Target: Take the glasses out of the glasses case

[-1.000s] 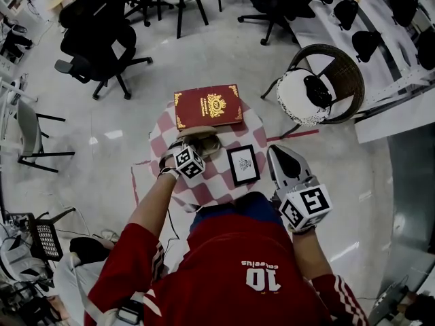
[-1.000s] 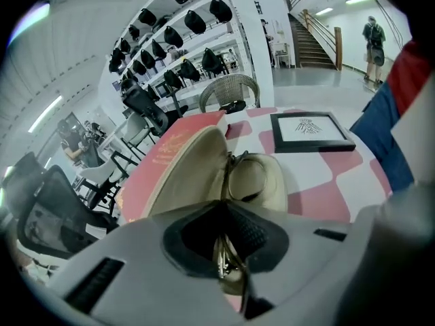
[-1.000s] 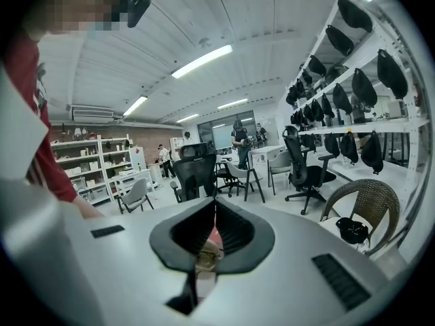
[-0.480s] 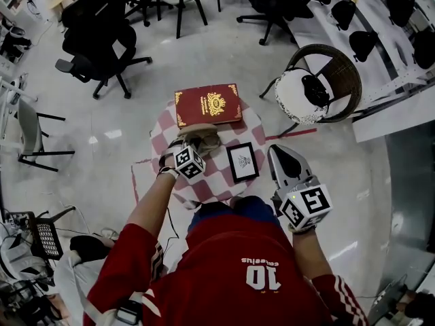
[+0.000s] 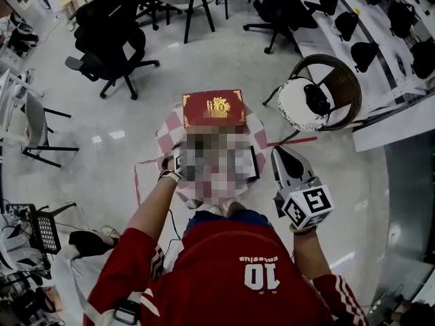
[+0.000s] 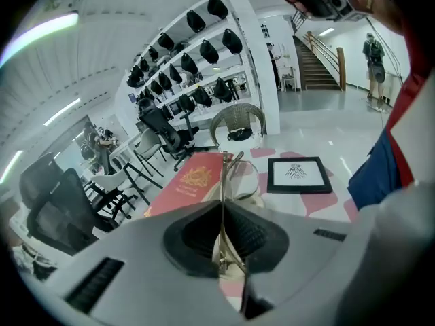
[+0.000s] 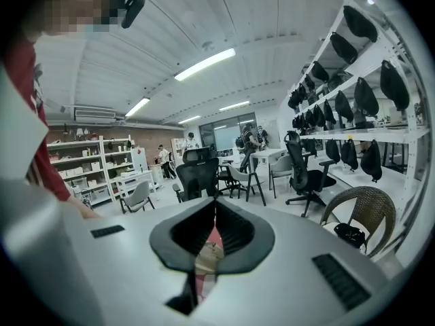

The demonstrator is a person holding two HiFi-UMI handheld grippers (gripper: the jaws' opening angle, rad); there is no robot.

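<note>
In the head view a blur lies over the middle of the checked surface (image 5: 165, 136), so the left gripper (image 6: 221, 206), the glasses (image 6: 239, 174) and most of the picture frame (image 6: 299, 175) cannot be made out there. In the left gripper view, that gripper's own body hides the lower part of the glasses and the near end of the red book (image 6: 185, 183). In the right gripper view, the body of the right gripper (image 7: 216, 216) covers the surface. Only a sliver of check and a beige thing (image 7: 207, 260), too little to name, show under its jaws.
</note>
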